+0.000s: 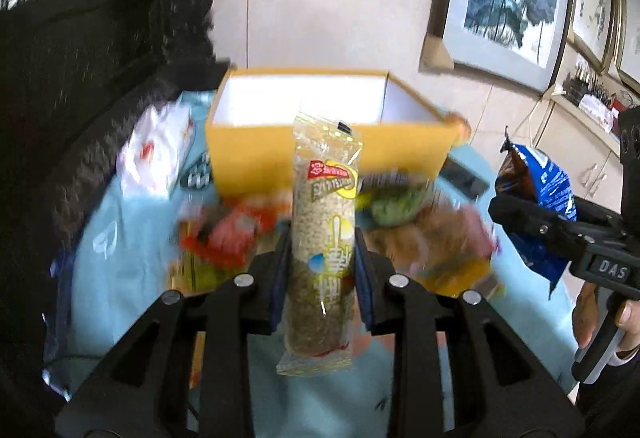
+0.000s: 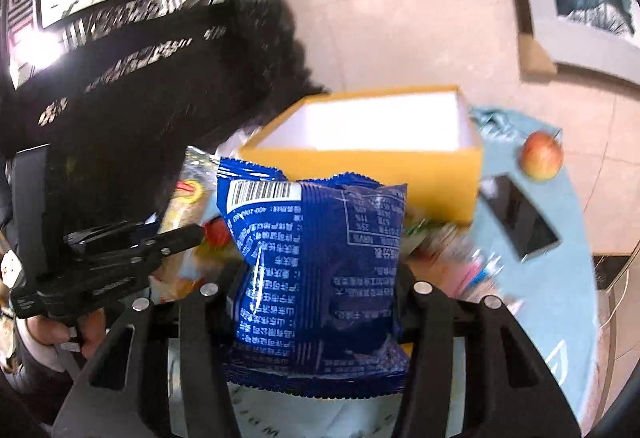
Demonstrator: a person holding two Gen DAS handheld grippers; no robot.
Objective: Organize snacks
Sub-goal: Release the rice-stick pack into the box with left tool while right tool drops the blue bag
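Over the blue desk (image 1: 120, 278), left gripper (image 1: 322, 258) clamps the stiff, light rice bar (image 1: 322, 238) mid-length, while right gripper (image 2: 320, 278) squeezes the soft, crinkly blue bag (image 2: 320, 258) across its middle.

A yellow box (image 1: 256, 157) with white inside, a blue packet (image 2: 320, 270) and a red-yellow apple (image 2: 542, 155) are seen on pale-blue cloth (image 2: 560, 302).

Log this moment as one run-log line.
left gripper: shut on rice bar | right gripper: shut on blue packet | yellow box: open, empty as seen
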